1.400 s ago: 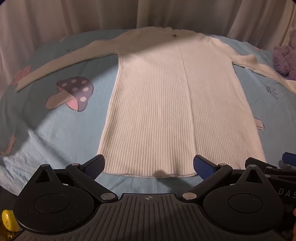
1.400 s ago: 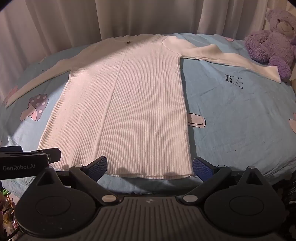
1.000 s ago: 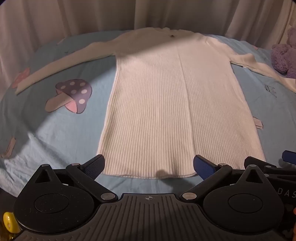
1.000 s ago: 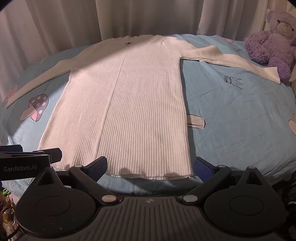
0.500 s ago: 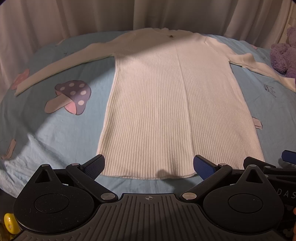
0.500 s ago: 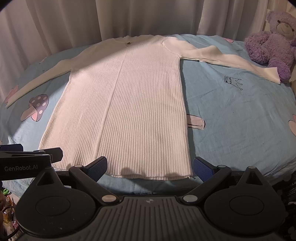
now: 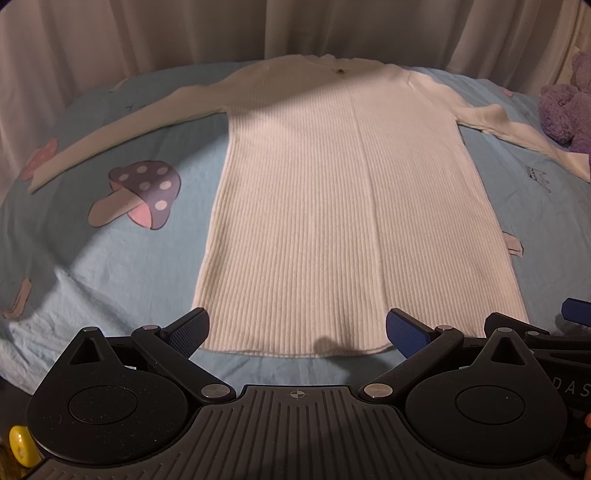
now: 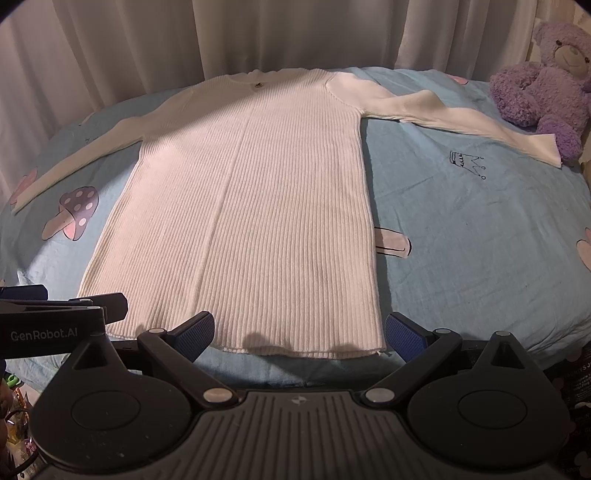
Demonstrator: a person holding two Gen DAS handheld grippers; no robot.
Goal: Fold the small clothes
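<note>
A long white ribbed sweater [image 7: 343, 206] [image 8: 251, 206] lies flat and face up on the blue bedsheet, both sleeves spread outward and its hem toward me. My left gripper [image 7: 297, 330] hovers open just in front of the hem's left half, holding nothing. My right gripper [image 8: 299, 332] is open too, above the hem's right half, empty. The left sleeve [image 7: 122, 133] reaches to the far left, the right sleeve [image 8: 461, 118] to the far right. Each gripper shows at the edge of the other's view.
The blue bedsheet [image 8: 480, 236] has mushroom prints [image 7: 138, 194] and a crown drawing [image 8: 467, 164]. A purple teddy bear [image 8: 546, 85] sits at the far right by the sleeve cuff. Pale curtains [image 8: 258, 33] hang behind the bed.
Both views have drifted very slightly; the sweater has not moved and both grippers stay open.
</note>
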